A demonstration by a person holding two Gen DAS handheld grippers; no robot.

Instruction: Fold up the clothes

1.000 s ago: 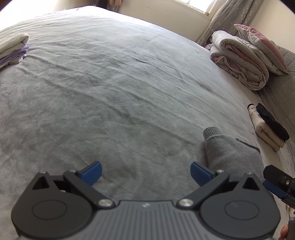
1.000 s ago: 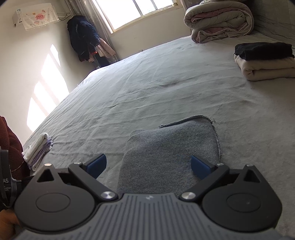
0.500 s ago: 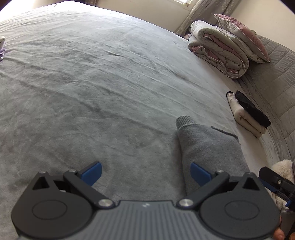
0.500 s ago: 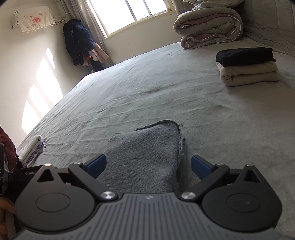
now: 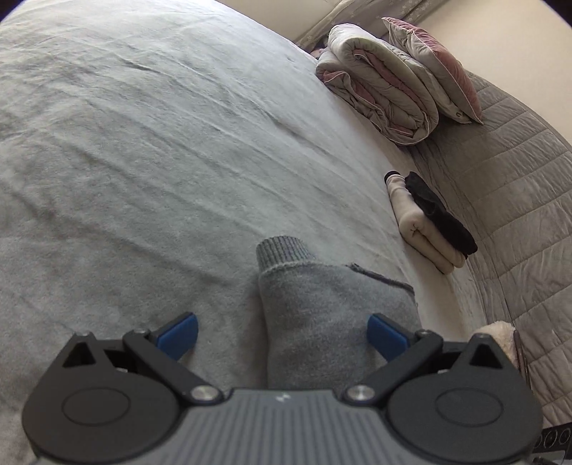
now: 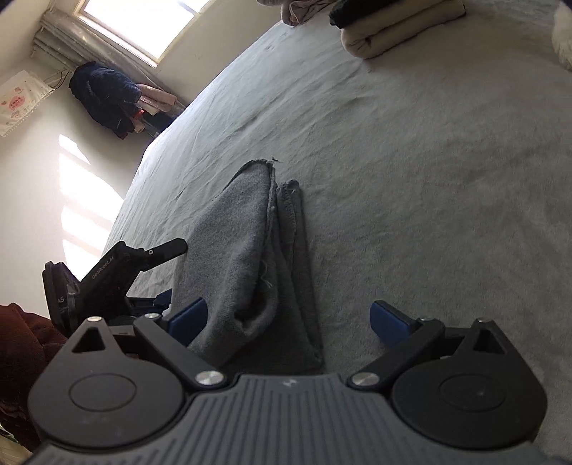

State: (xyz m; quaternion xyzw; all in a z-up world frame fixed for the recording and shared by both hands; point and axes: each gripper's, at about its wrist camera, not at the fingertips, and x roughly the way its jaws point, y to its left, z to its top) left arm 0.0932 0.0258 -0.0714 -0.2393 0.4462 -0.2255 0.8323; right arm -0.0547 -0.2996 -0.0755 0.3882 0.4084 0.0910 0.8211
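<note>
A folded grey sweater (image 5: 321,314) lies on the grey bed, its ribbed cuff (image 5: 282,250) sticking out at the far end. It also shows in the right wrist view (image 6: 250,257) as a narrow folded stack. My left gripper (image 5: 282,336) is open, its jaws astride the sweater's near left part. My right gripper (image 6: 289,322) is open, its jaws astride the sweater's near end. The left gripper's body (image 6: 107,282) shows at the left of the right wrist view, beside the sweater. Neither gripper holds anything.
A folded cream and black stack (image 5: 429,221) lies at the right edge of the bed (image 5: 143,143), also in the right wrist view (image 6: 393,25). A rolled duvet (image 5: 379,86) and pillow (image 5: 432,68) lie beyond it. Dark clothes (image 6: 103,100) hang by the window.
Both grippers have swung toward the sweater and dropped closer to it. The right wrist view has tilted. The sweater now sits between both pairs of jaws.
</note>
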